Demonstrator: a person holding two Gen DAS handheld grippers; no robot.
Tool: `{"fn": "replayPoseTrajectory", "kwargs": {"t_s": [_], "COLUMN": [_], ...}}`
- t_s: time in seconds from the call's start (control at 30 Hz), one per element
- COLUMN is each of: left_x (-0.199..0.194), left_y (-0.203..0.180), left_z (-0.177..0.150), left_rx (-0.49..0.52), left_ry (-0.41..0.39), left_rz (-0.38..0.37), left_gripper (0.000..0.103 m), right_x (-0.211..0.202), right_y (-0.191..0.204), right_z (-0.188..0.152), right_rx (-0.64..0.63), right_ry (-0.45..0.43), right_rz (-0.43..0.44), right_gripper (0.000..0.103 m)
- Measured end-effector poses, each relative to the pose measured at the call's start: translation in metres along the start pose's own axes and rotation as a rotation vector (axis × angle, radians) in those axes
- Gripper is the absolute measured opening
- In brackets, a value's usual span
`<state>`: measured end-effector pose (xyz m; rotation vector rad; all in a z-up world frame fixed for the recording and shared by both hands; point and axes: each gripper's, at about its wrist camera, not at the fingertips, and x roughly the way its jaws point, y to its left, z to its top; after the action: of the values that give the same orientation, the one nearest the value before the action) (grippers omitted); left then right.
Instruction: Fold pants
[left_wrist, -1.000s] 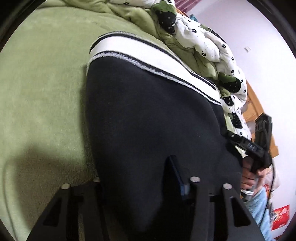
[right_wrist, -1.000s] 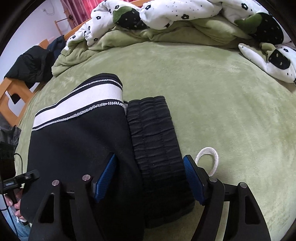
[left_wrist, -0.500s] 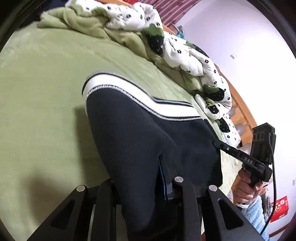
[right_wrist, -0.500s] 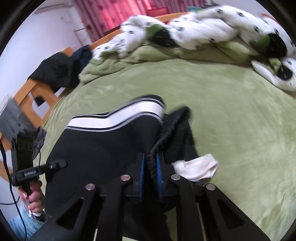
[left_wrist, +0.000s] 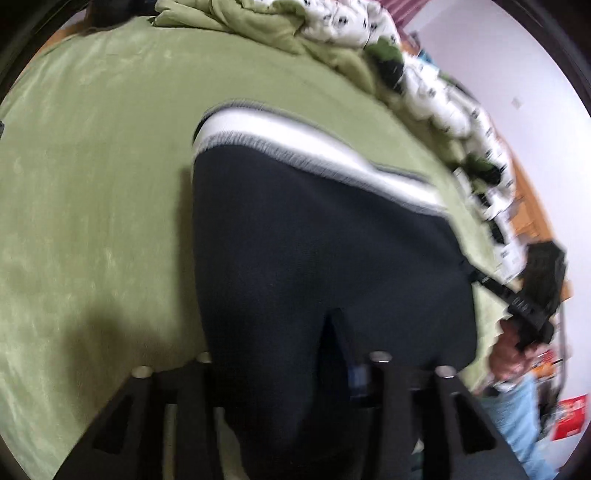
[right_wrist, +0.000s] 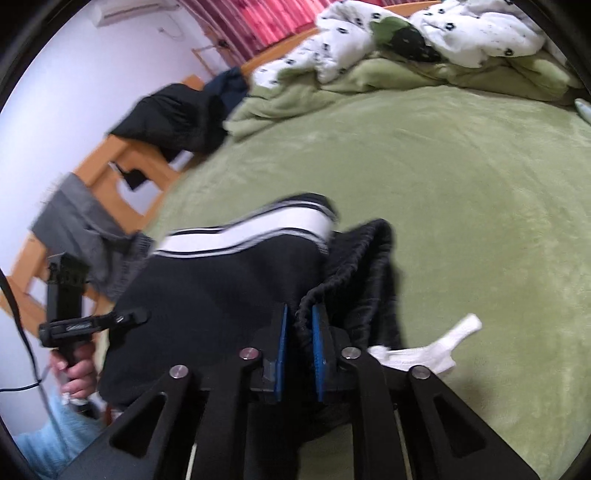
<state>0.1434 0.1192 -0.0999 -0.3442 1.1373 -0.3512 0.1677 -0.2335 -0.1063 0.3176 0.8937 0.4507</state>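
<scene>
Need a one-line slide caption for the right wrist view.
Right gripper pinches the gathered waistband of black pants above a green blanket, white drawstring trailing beside.

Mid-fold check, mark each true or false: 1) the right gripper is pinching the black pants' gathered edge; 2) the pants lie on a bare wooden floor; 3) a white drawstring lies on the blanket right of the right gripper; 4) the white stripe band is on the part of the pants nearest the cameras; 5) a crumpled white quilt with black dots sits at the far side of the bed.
1) True: the right gripper has its blue pads closed on the black fleece pants.
2) False: they lie on a green plush blanket.
3) True: the white drawstring lies there.
4) False: the white stripe band is at the far end.
5) True: the white dotted quilt is bunched there.
</scene>
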Motion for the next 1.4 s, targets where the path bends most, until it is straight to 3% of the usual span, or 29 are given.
{"fn": "replayPoseTrajectory", "kwargs": {"t_s": [0.1,0.2,0.27,0.37,0.47,0.6,0.77,0.87,0.93,0.97,1.0,1.1,1.2,1.23,1.27,1.4], "left_x": [0.001,-0.008,-0.021,-0.046,-0.065,-0.076,-0.079,-0.060,-0.051,-0.047,-0.043,-0.035,-0.033,-0.035,-0.039,-0.066], "left_y": [-0.006,-0.008,-0.004,0.003,0.006,-0.007,-0.023,-0.037,-0.046,-0.049,-0.050,-0.043,-0.037,-0.036,-0.034,-0.009], "left_z": [-0.009,-0.016,-0.022,-0.034,-0.048,-0.078,-0.122,-0.135,-0.136,-0.134,-0.128,-0.114,-0.116,-0.118,-0.121,-0.135], "left_rx": [0.043,0.058,0.071,0.082,0.075,0.179,0.315,0.391,0.426,0.427,0.408,0.311,0.268,0.273,0.272,0.204], "left_ry": [-0.025,-0.036,-0.060,-0.122,-0.143,-0.111,-0.088,-0.053,-0.101,-0.116,-0.118,-0.136,-0.108,-0.102,-0.096,-0.095], "left_rz": [0.058,0.096,0.127,0.156,0.093,0.021,0.038,0.137,0.244,0.264,0.277,0.336,0.329,0.327,0.309,0.169], "left_gripper": [0.054,0.055,0.055,0.058,0.058,0.058,0.058,0.058,0.051,0.033,0.023,0.015,0.019,0.021,0.024,0.045], "right_x": [0.011,0.010,0.001,-0.023,-0.030,-0.015,0.012,0.007,0.003,0.001,0.003,0.006,0.012,0.014,0.017,0.008], "right_y": [-0.024,-0.027,-0.025,-0.014,0.009,0.033,0.023,0.020,0.021,0.020,0.022,0.027,0.031,0.032,0.033,0.044], "right_z": [-0.009,-0.014,-0.011,-0.009,-0.008,-0.008,-0.021,-0.025,-0.026,-0.028,-0.029,-0.032,-0.026,-0.025,-0.023,-0.018], "right_rx": [0.018,0.012,0.031,0.029,-0.052,-0.111,-0.082,-0.046,-0.011,0.000,-0.003,-0.041,-0.033,-0.028,-0.026,-0.074], "right_ry": [0.059,0.065,0.066,-0.003,-0.032,-0.004,0.057,0.043,0.054,0.062,0.073,0.083,0.080,0.078,0.077,0.029], "right_rz": [-0.075,-0.122,-0.131,-0.149,-0.155,-0.146,-0.213,-0.173,-0.133,-0.116,-0.115,-0.146,-0.146,-0.147,-0.154,-0.125], "right_gripper": [0.028,0.041,0.041,0.039,0.039,0.039,0.040,0.039,0.039,0.039,0.039,0.039,0.039,0.022,0.011,0.009]}}
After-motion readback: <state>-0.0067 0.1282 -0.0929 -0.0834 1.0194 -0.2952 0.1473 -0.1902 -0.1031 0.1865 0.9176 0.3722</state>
